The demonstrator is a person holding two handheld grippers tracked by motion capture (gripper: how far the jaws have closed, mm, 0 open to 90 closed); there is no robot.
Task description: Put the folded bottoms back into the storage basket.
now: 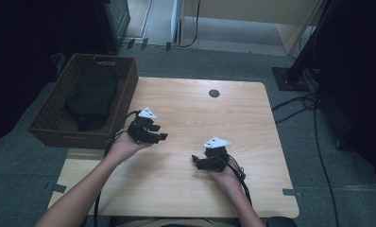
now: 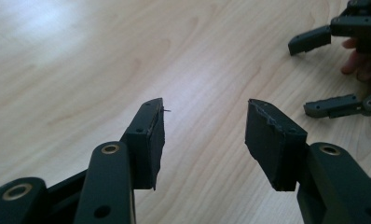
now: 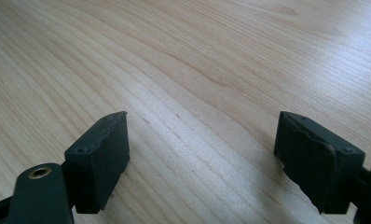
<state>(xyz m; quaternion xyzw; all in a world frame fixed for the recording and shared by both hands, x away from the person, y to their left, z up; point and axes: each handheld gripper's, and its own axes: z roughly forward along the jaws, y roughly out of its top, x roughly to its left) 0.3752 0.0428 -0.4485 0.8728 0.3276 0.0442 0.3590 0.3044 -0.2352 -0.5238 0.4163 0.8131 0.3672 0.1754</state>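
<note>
Black pads of the left tongs [image 2: 204, 140] rise closest in the left gripper view, spread apart with nothing but bare wood grain between them. Their rubber faces look chipped and ragged along the edges. In the right gripper view the right tongs [image 3: 200, 158] stand wider still, also with nothing between the jaws, over pale wood. From the high view, the left tongs [image 1: 158, 133] are held in the person's left hand [image 1: 124, 146] near the left edge of the table [image 1: 252, 109], and the right tongs [image 1: 198, 161] sit low in the right hand [image 1: 226, 177] toward the near middle, jaws pointing left. The two are apart, facing roughly toward each other; the right tongs also appear far off in the left gripper view [image 2: 330, 70], jaws parted.

Outward from the left tongs, just beside the table's left edge, stands a dark woven basket [image 1: 124, 80] on the carpeted floor. Inside lies a black bundle [image 1: 94, 97], soft-looking, perhaps a garment or bag; its folds are too dark to make out. It is the nearest thing to either hand.

As a judgement, the work has not visibly begun or else stands at a rest point: nothing is gripped, nothing lies on the table, and the bundle rests wholly inside the basket. If it is to be handled, reaching, gripping and lifting all remain to be done.
</note>
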